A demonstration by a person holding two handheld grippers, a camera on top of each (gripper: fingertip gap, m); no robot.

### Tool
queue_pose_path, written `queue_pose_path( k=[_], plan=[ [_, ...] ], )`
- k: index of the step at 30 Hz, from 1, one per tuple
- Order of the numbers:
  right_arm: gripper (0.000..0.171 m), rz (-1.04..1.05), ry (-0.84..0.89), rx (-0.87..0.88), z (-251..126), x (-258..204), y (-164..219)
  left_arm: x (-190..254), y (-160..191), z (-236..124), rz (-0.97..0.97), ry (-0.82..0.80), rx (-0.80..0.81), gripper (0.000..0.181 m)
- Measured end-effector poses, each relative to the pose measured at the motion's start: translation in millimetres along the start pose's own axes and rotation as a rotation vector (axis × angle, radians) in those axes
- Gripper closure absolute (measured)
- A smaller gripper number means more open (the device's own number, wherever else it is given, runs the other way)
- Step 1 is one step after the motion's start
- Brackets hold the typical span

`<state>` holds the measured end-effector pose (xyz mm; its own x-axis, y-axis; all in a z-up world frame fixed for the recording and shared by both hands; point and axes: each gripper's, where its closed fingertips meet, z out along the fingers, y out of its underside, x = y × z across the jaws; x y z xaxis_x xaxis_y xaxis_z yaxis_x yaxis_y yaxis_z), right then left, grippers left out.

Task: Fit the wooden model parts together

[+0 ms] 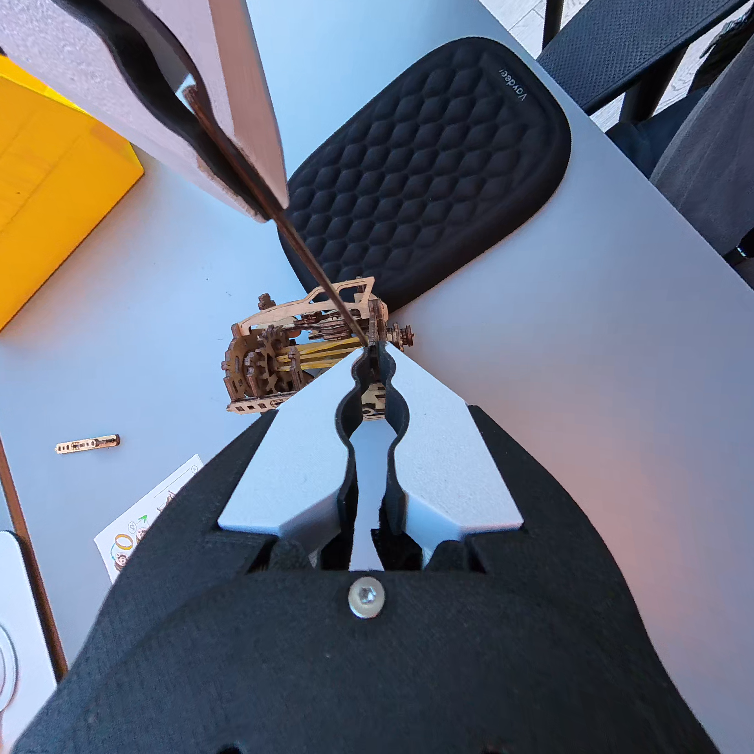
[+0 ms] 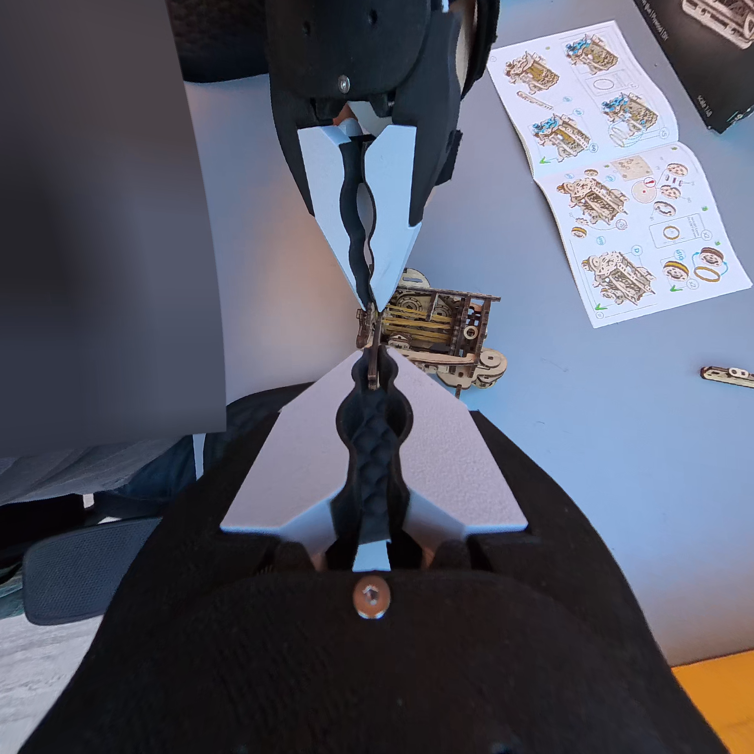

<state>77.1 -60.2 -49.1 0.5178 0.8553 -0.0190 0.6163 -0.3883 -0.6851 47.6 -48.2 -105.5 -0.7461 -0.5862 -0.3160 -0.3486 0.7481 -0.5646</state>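
Both jaws pinch tight — the left gripper on the wooden model, the right gripper on a thin wooden part. A black pad, a yellow box and a booklet lie around on the tabletop — the right gripper hides part of the pad.

You are working at an office-style desk: a plain grey tabletop carrying a quilted black pad, an open instruction booklet, a yellow box, with a black mesh chair drawn alongside.

grey table | black mesh chair | pale wood floor
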Motion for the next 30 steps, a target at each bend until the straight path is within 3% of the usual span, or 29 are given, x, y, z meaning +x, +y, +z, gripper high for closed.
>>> queue_pose_path(
  k=[11, 20, 30],
  plan=[
    [0.171, -0.023, -0.003, -0.074, 3.8, 3.0, 5.4, -1.0, 1.3, -0.7, -0.003, -0.002, 0.012, 0.18],
    [0.17, 0.088, 0.009, -0.103, 4.4, 4.4, 21.5, -2.2, 1.5, -1.1, -0.002, -0.013, 0.036, 0.181],
    [0.17, 0.165, -0.043, -0.044, 4.8, 8.4, 10.0, -1.0, 2.4, -1.5, 0.017, -0.018, 0.017, 0.18]
  ],
)
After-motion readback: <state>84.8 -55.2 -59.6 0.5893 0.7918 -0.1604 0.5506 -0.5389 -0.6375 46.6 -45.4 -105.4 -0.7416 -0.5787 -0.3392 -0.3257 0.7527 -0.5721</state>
